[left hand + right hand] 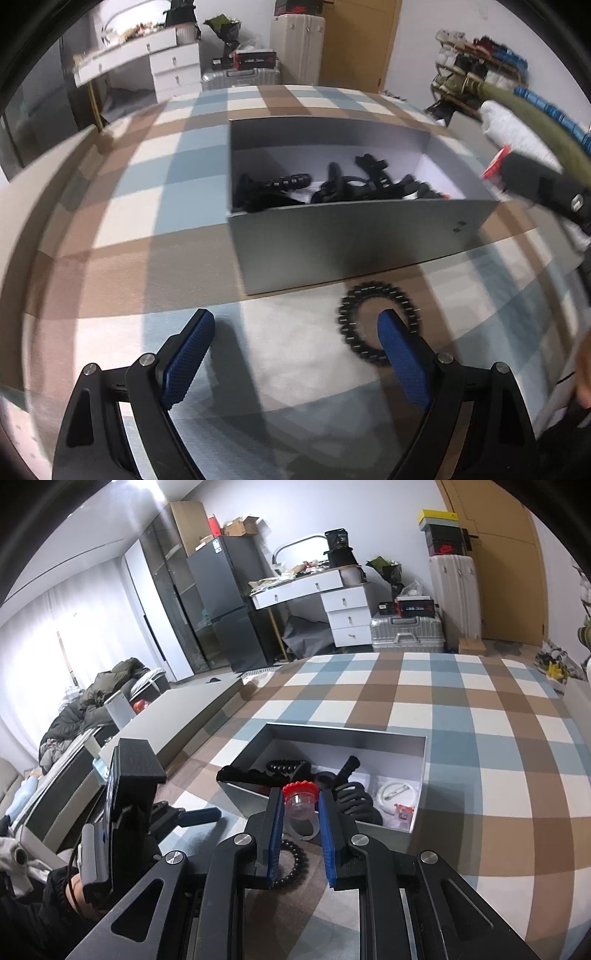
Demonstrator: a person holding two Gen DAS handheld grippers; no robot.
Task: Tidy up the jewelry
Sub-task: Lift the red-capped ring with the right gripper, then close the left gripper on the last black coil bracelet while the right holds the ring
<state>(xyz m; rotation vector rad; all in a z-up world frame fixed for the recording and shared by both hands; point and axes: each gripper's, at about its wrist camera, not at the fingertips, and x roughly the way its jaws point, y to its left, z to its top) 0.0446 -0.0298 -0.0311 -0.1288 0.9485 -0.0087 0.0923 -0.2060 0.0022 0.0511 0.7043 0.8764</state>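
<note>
A grey open box (351,236) sits on the checked cloth and holds several black bracelets and bands (347,184). A black beaded bracelet (369,295) lies on the cloth just in front of the box, by my left gripper's right finger. My left gripper (295,325) is open and empty above the cloth. My right gripper (301,797) is shut on a clear ring with a red top (301,799) and holds it over the box's near edge (384,830). The beaded bracelet (299,860) shows below it. Inside the box lie a white ring (397,794) and a small red item (403,810).
The checked cloth (480,775) covers the bed-like surface. A grey ledge (199,716) runs along its left side. A dresser (347,609), a fridge and suitcases (406,633) stand at the far wall. The left gripper's body (129,794) is at the left.
</note>
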